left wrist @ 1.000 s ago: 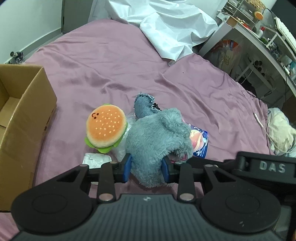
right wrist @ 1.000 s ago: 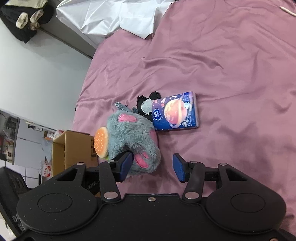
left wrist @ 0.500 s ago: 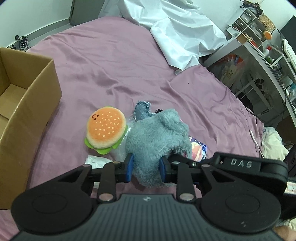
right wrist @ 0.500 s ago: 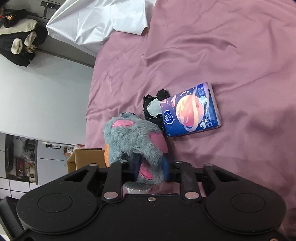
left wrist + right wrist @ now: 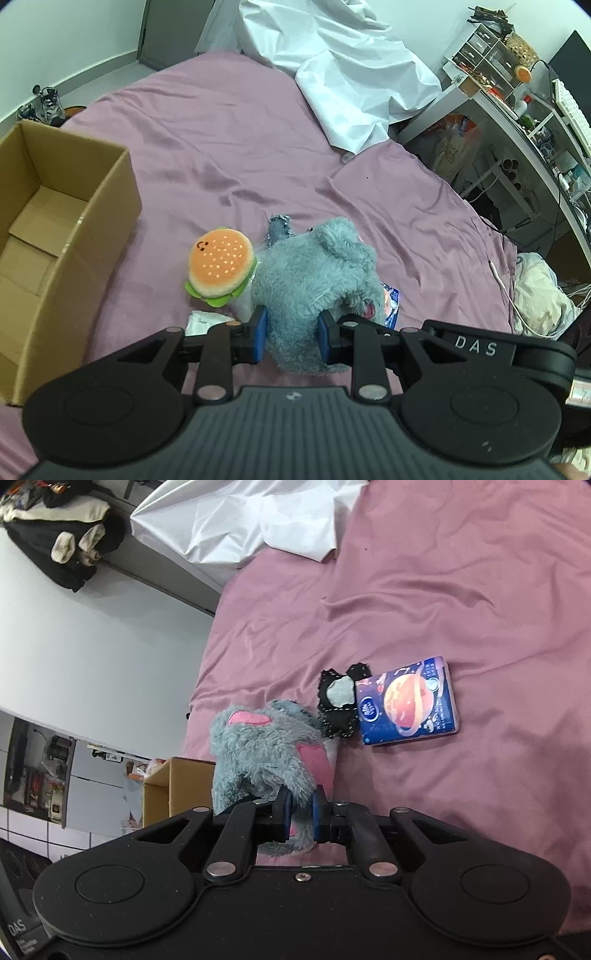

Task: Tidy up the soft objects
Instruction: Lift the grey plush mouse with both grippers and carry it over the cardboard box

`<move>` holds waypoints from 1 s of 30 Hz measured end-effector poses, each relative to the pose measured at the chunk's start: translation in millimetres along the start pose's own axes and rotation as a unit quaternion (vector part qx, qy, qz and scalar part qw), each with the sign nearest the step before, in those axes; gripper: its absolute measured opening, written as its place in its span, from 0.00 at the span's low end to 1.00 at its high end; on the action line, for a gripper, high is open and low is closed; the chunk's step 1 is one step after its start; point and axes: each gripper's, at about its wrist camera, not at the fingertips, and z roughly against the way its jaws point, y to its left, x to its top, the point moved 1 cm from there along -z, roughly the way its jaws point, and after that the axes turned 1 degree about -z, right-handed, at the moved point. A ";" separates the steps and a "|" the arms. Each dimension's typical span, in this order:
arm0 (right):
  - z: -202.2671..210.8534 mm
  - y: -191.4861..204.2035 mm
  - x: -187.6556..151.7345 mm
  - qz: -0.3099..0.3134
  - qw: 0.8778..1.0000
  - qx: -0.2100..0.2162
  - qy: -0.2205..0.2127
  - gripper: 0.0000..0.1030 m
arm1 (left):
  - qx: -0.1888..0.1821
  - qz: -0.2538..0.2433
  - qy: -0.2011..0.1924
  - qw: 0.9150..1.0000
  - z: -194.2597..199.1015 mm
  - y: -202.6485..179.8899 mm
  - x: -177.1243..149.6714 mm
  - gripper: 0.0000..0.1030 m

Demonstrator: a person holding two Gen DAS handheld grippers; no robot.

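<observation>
A fluffy grey plush with pink patches (image 5: 314,280) (image 5: 266,757) is held over the purple bed by both grippers. My left gripper (image 5: 290,334) is shut on its body. My right gripper (image 5: 299,814) is shut on a fold of it from the other side. A burger plush (image 5: 221,262) lies on the bed just left of it. A small black and grey plush (image 5: 338,701) and a blue tissue pack (image 5: 406,701) lie beyond it. A denim piece (image 5: 279,227) pokes out behind the grey plush.
An open, empty cardboard box (image 5: 55,236) stands on the bed at the left. A white sheet (image 5: 351,85) is bunched at the far end. A cluttered desk (image 5: 524,122) stands to the right. White paper (image 5: 201,321) lies by my left fingers.
My right gripper closed from open onto the grey plush. Both grippers have lifted it up and back; the box and bed now show from higher.
</observation>
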 end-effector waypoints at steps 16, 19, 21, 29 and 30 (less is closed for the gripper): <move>29.7 35.6 -18.9 0.007 0.999 0.019 -0.028 0.10 | 0.007 -0.030 -0.041 0.999 58.3 -5.8 -1.4 0.25; 33.6 42.7 -21.3 0.008 0.999 0.022 -0.031 0.10 | 0.005 -0.029 -0.045 0.999 67.1 -4.6 -0.4 0.25; 36.3 47.6 -23.5 0.009 0.999 0.023 -0.033 0.10 | 0.005 -0.027 -0.048 0.999 73.8 -3.4 0.8 0.25; 44.3 76.6 -30.3 0.028 0.998 0.029 -0.040 0.10 | 0.004 -0.016 -0.062 0.998 100.4 4.6 8.4 0.25; 44.5 80.7 -30.7 0.031 0.998 0.030 -0.041 0.10 | 0.004 -0.014 -0.063 0.998 103.2 6.8 9.6 0.25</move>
